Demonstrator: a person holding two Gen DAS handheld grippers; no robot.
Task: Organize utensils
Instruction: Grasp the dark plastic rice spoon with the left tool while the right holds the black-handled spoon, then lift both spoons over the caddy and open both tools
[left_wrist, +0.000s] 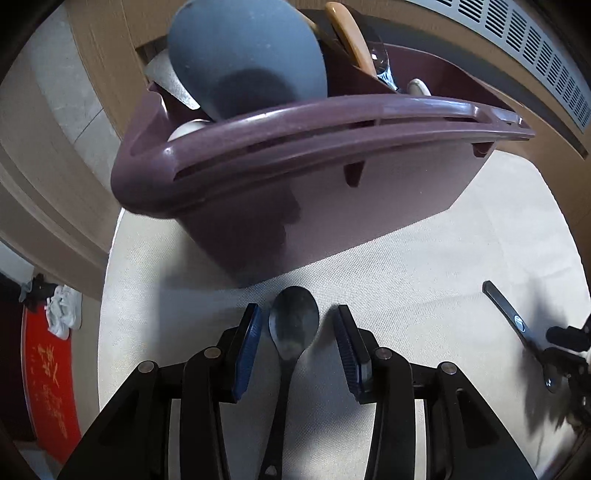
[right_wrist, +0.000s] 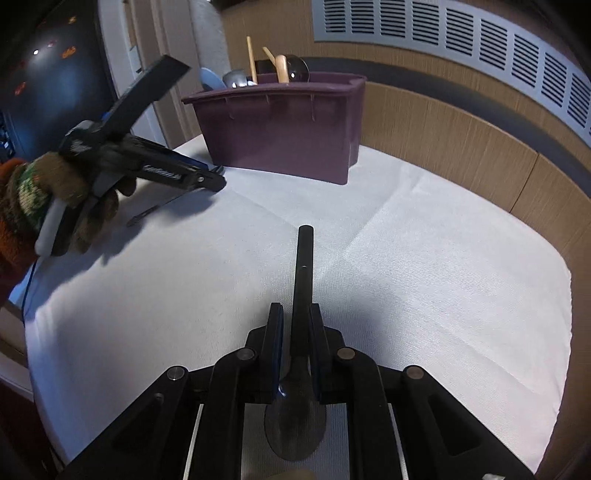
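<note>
Left wrist view: left gripper (left_wrist: 297, 325) spread wide around dark spoon (left_wrist: 293, 325) on white cloth (left_wrist: 424, 266), purple bin (left_wrist: 295, 155) at 12 o'clock. Right gripper (right_wrist: 297, 314) clenched on second spoon (right_wrist: 303, 280). Pickup step; next probably close left, carry both to bin.

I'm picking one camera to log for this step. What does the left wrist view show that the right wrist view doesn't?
Left wrist only: the open left gripper straddling a spoon, plus a grey bowl in the bin.

Right wrist only: the right gripper shut on a second spoon, and the gloved hand.

Both: the bin and white cloth.
</note>
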